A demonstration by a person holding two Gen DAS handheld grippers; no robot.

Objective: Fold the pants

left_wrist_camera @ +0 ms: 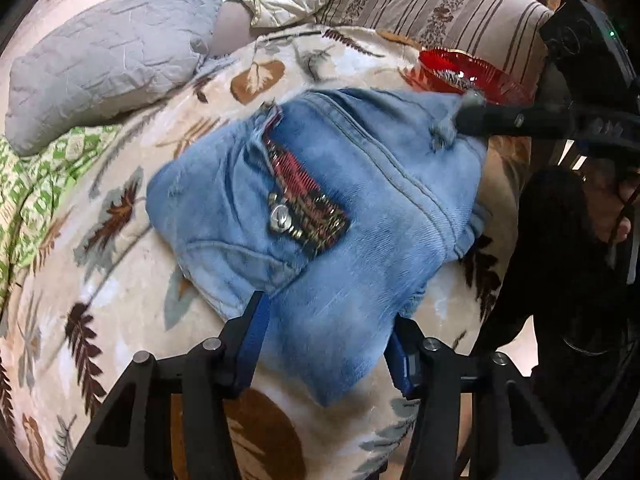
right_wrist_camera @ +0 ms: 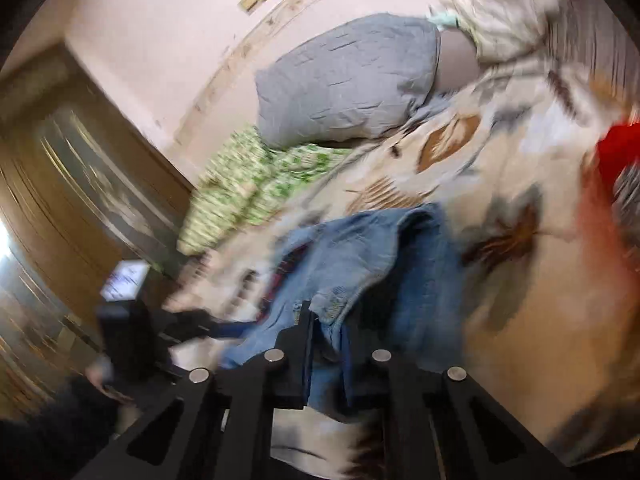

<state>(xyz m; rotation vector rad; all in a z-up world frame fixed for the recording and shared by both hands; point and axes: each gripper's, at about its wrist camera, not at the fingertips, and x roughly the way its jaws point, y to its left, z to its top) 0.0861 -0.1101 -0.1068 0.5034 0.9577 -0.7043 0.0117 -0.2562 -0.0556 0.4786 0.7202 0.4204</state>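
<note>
Two grippers, left (left_wrist_camera: 326, 340) and right (right_wrist_camera: 328, 344), flank one jeans (left_wrist_camera: 320, 200).

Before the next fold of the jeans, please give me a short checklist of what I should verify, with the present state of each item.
1. Right gripper has hold of the jeans: ok, denim is pinched between its fingers.
2. Left gripper is free: ok, its fingers are spread, with denim lying between them, not clamped.
3. Jeans are folded compactly: ok, they lie as a short bundle on the leaf blanket.
4. Red glass bowl is clear of the jeans: not ok, it sits right at their far edge.
5. Gray pillow is out of the way: ok, apart from the jeans.
6. Bundle edges are aligned: cannot tell, right wrist view is blurred.
</note>
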